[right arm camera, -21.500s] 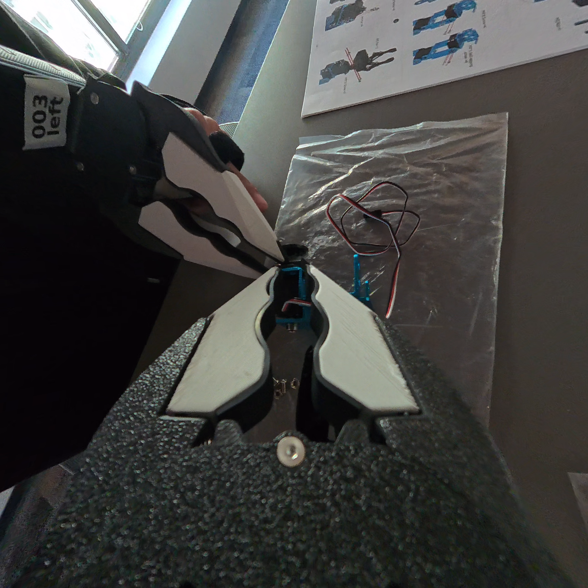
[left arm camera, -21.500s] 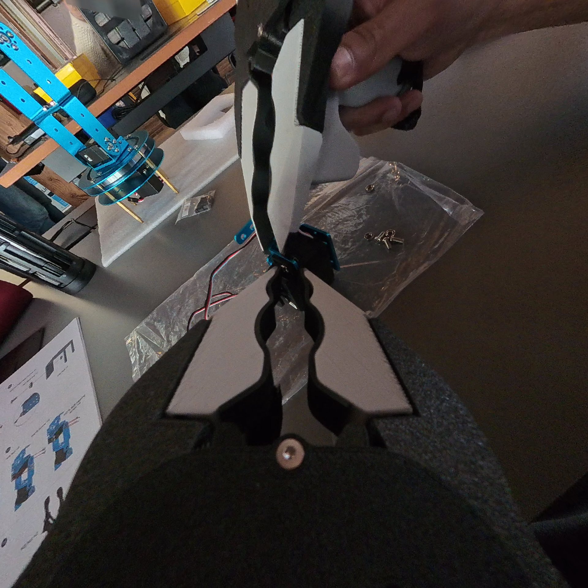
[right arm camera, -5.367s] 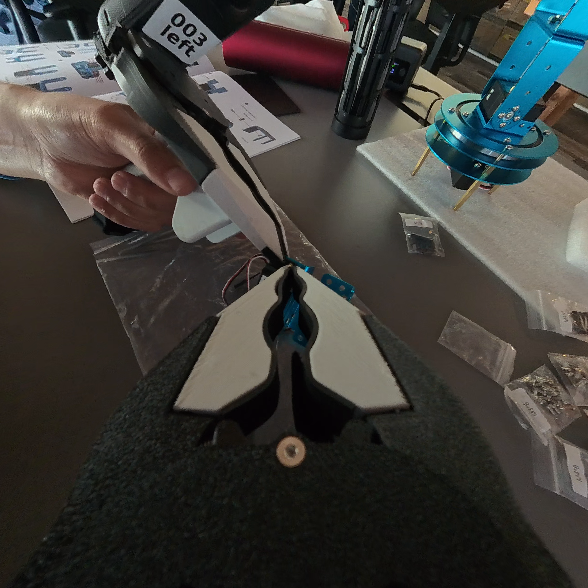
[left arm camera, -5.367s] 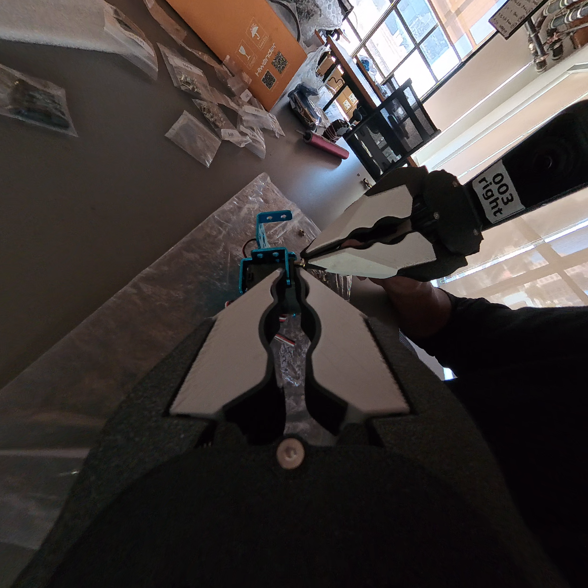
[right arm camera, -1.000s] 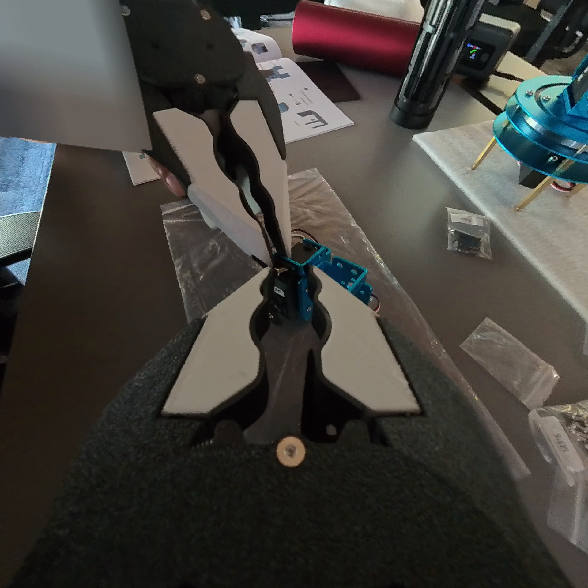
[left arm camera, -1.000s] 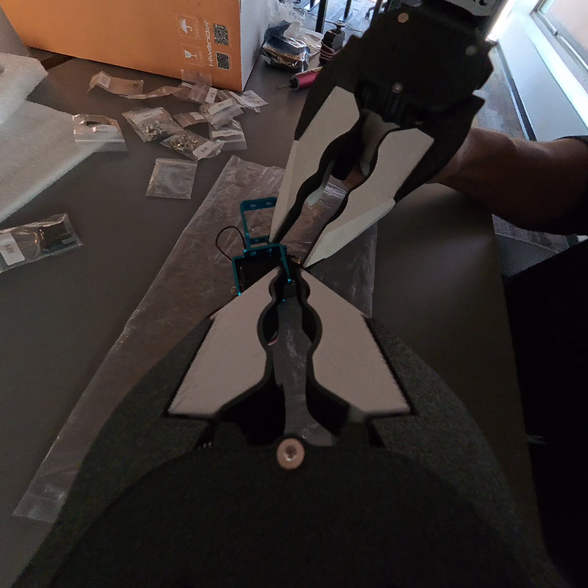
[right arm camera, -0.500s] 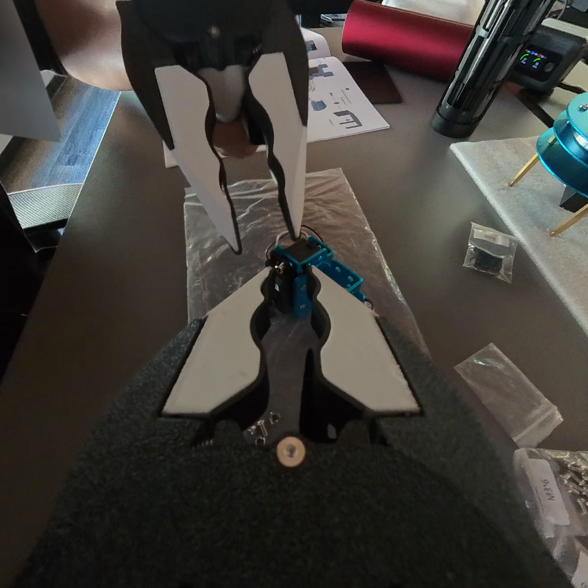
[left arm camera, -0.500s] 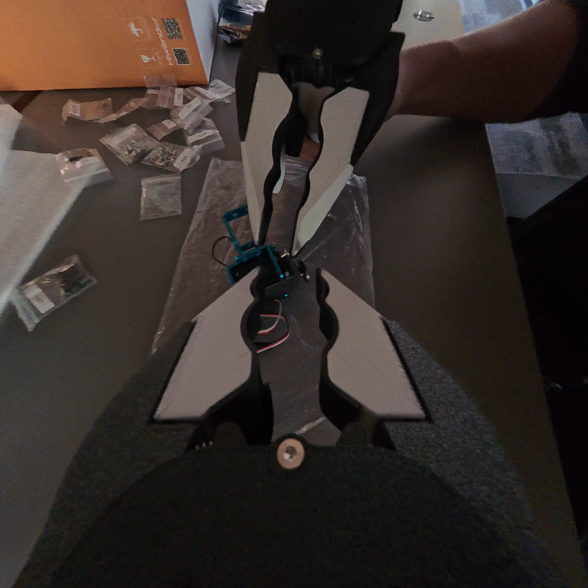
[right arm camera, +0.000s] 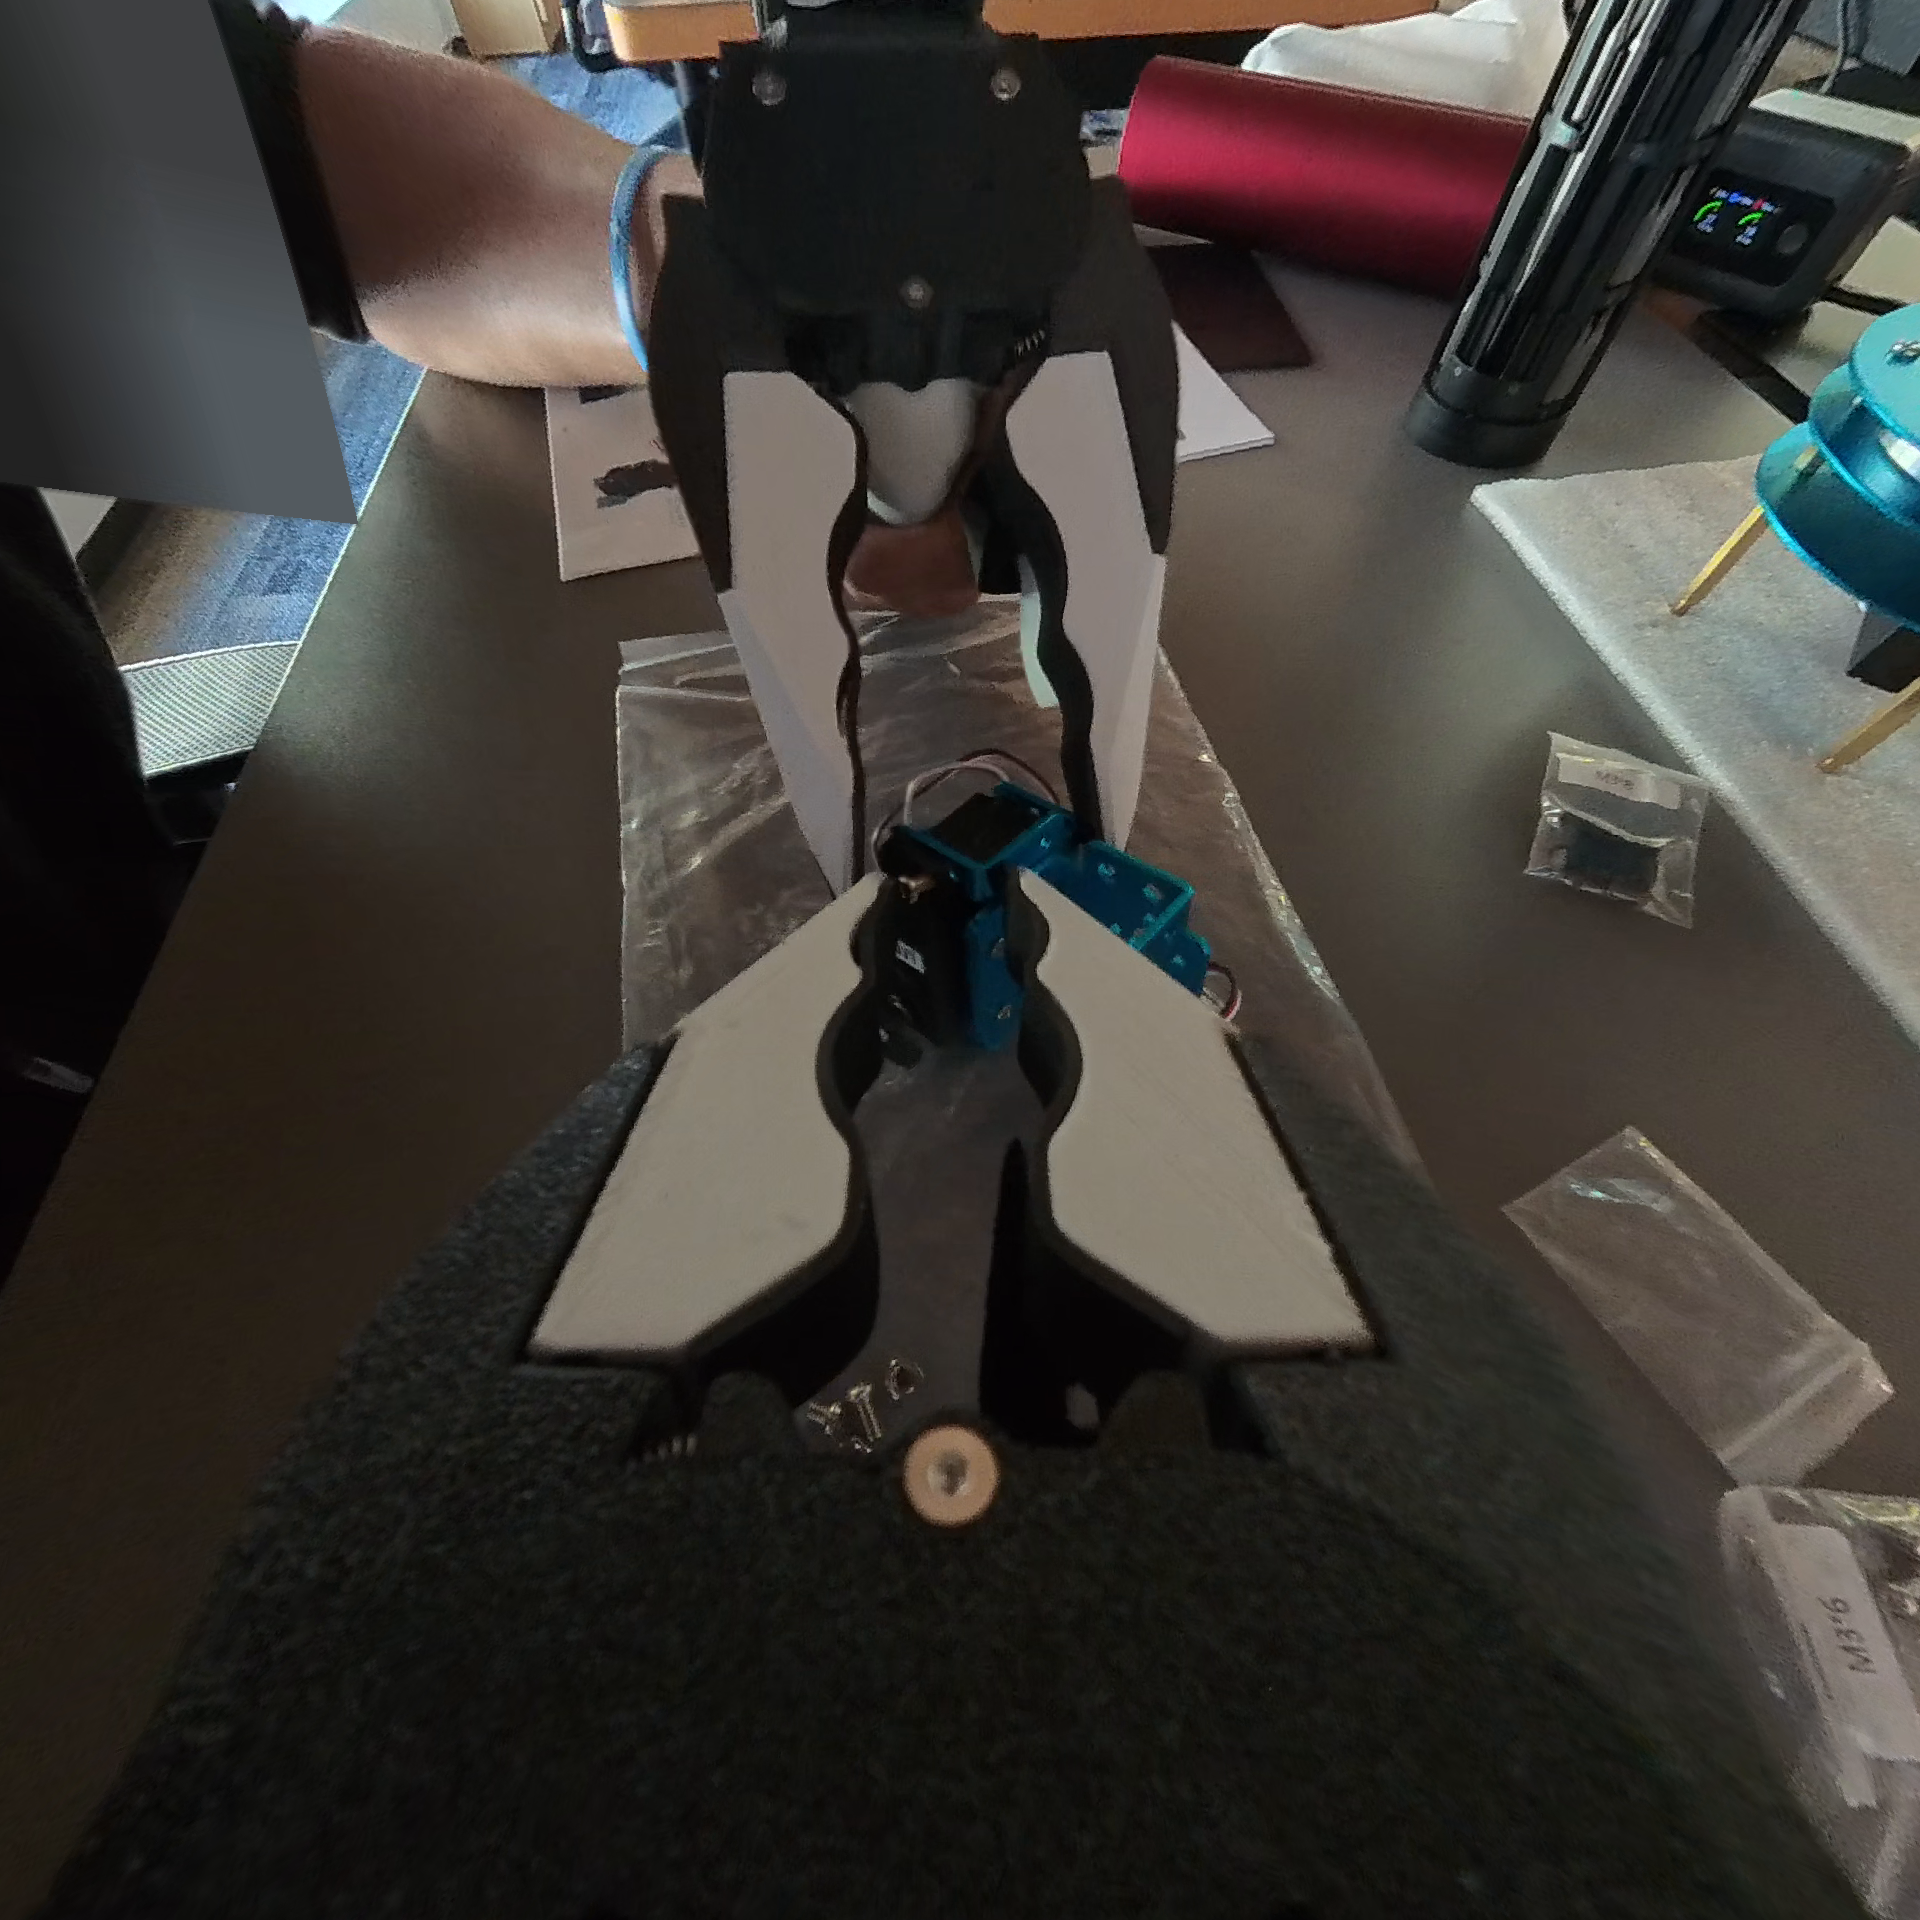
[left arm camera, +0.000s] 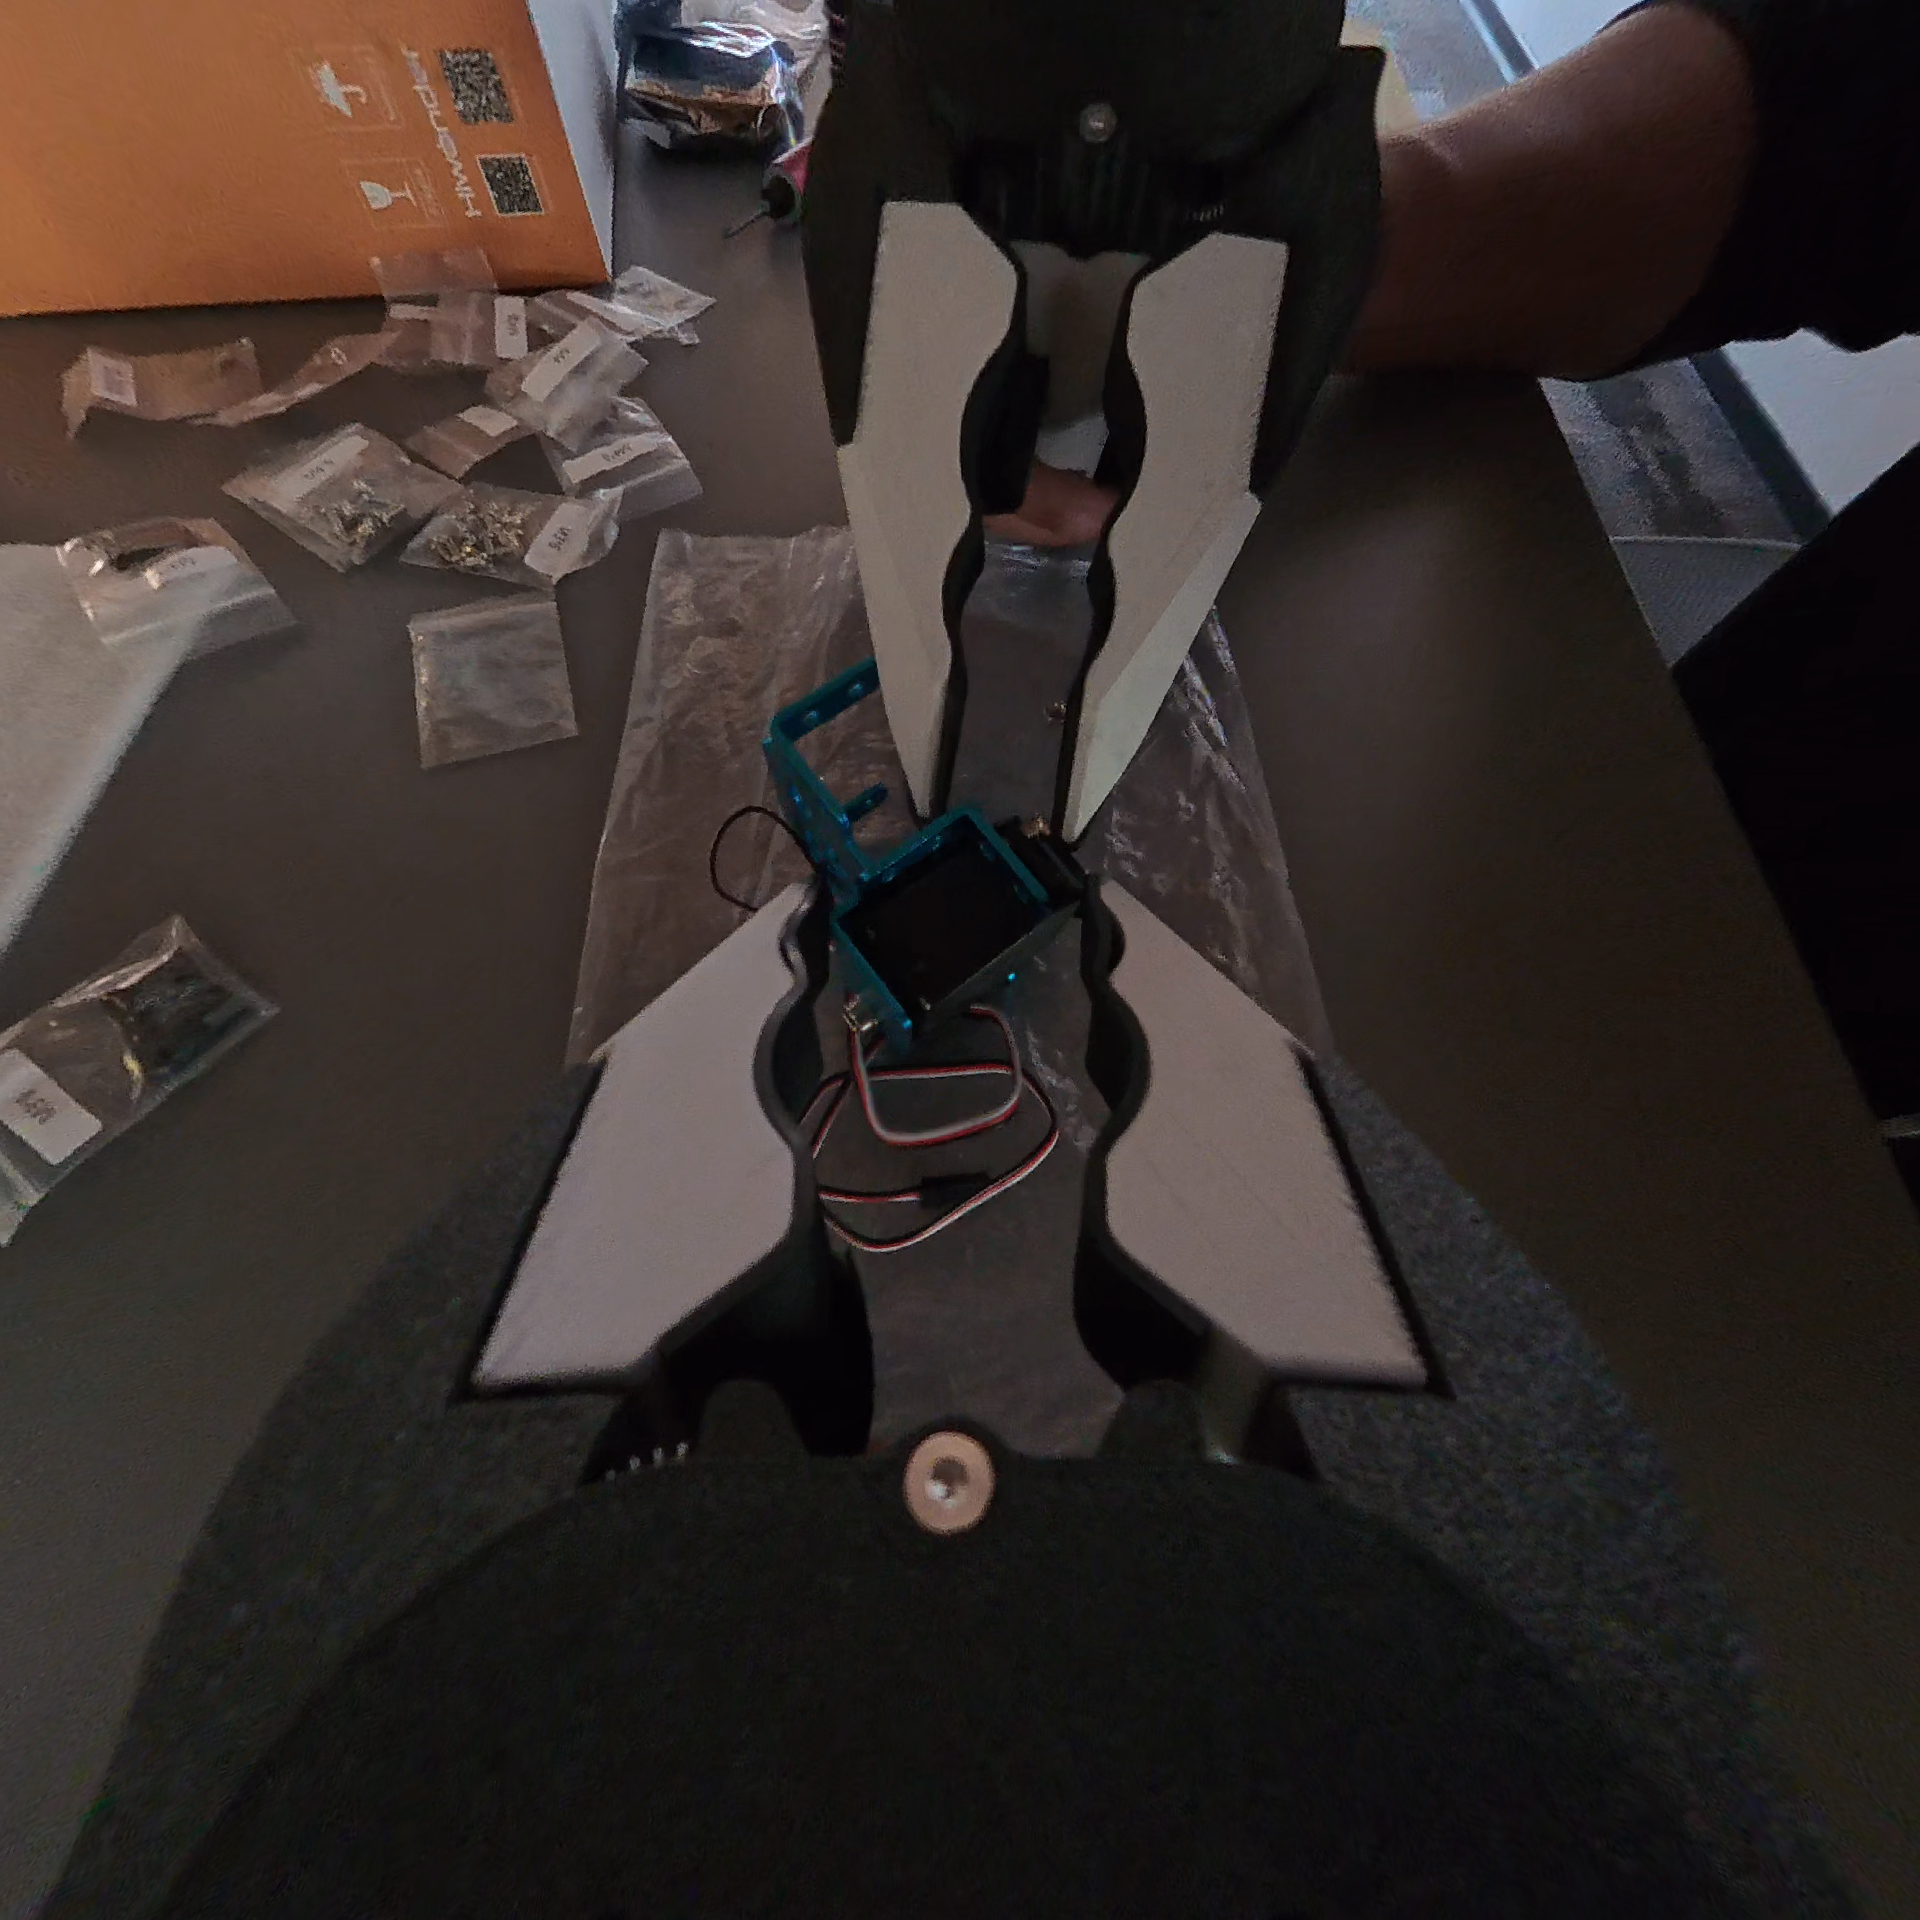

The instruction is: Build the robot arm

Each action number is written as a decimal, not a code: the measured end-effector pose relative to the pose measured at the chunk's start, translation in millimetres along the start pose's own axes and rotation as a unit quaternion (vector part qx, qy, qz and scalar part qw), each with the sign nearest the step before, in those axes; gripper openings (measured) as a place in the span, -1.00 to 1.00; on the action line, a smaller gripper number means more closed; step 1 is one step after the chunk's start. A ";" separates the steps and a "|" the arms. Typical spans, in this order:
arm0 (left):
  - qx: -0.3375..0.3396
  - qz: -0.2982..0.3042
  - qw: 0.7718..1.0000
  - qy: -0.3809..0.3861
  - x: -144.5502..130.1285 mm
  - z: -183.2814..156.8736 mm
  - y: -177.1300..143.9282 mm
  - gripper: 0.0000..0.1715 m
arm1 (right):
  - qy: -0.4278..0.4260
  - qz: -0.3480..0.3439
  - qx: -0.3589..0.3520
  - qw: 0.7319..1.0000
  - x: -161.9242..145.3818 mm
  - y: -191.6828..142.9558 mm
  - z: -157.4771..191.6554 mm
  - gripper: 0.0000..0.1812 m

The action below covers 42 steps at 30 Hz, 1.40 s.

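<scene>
A black servo in a blue metal bracket [right arm camera: 940, 961] sits between my right gripper's [right arm camera: 951, 894] fingertips, which are shut on it just above a clear plastic sheet [right arm camera: 727, 790]. A second blue bracket part [right arm camera: 1132, 914] sticks out to its right. My left gripper [left arm camera: 951, 914] is wide open, with its fingers either side of the servo [left arm camera: 935, 925] and not touching it. The servo's red, white and black wire [left arm camera: 935, 1143] lies looped between my left fingers. The right gripper also shows in the left wrist view [left arm camera: 1006, 816], and the left gripper in the right wrist view [right arm camera: 977, 842].
Small bags of screws [left arm camera: 488, 530] and an orange box [left arm camera: 260, 135] lie to the left. Loose screws [right arm camera: 857, 1403], more bags [right arm camera: 1621, 831], a black cylinder [right arm camera: 1590, 208], a red roll [right arm camera: 1320, 156], a blue turntable [right arm camera: 1860, 499] on white foam and an instruction sheet [right arm camera: 613, 499] lie around. The grippers are tip to tip, or close to it. Left tips and right tips are each some 30 cm from the black cylinder [right arm camera: 1590, 208].
My left gripper was shut on the servo a second ago and has opened wide and let it go. My right gripper keeps hold of the servo and bracket.
</scene>
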<state>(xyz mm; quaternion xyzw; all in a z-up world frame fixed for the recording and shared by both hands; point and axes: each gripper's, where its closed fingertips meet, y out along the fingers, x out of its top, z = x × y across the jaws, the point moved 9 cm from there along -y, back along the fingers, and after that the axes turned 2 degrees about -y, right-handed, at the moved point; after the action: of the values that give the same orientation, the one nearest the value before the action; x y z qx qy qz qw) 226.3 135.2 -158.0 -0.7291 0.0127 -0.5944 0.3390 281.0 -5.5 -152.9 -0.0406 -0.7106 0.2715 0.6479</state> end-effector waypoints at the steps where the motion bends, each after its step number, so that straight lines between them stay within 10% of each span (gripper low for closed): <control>1: 0.001 0.000 1.000 0.004 0.3 -1.0 0.5 -0.44 | -0.003 0.000 0.003 1.000 -0.1 -0.3 0.3 -0.80; 20: -0.031 -0.001 0.999 0.014 1.2 -3.8 5.2 -0.47 | -0.045 -0.001 0.024 0.999 -1.7 -1.7 1.7 -0.83; 26: 0.076 0.012 0.997 -0.026 6.2 -11.5 -15.3 -0.40 | -0.027 -0.002 0.007 1.000 -3.4 -4.6 -2.7 -0.83; 34: 0.067 -0.006 0.992 -0.108 6.5 -26.2 -5.5 -0.76 | -0.026 -0.002 -0.014 1.000 -2.4 -1.8 0.8 -0.82; 42: 0.092 0.036 0.994 -0.036 15.5 -29.9 0.7 -0.89 | -0.033 0.022 -0.030 0.999 1.4 -5.0 1.0 -0.79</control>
<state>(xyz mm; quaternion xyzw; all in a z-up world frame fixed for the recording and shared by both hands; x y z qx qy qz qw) 204.9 113.7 -143.2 -0.7147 -0.0276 -0.5541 0.4259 281.3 -9.5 -149.5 -0.0669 -0.7382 0.2650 0.6167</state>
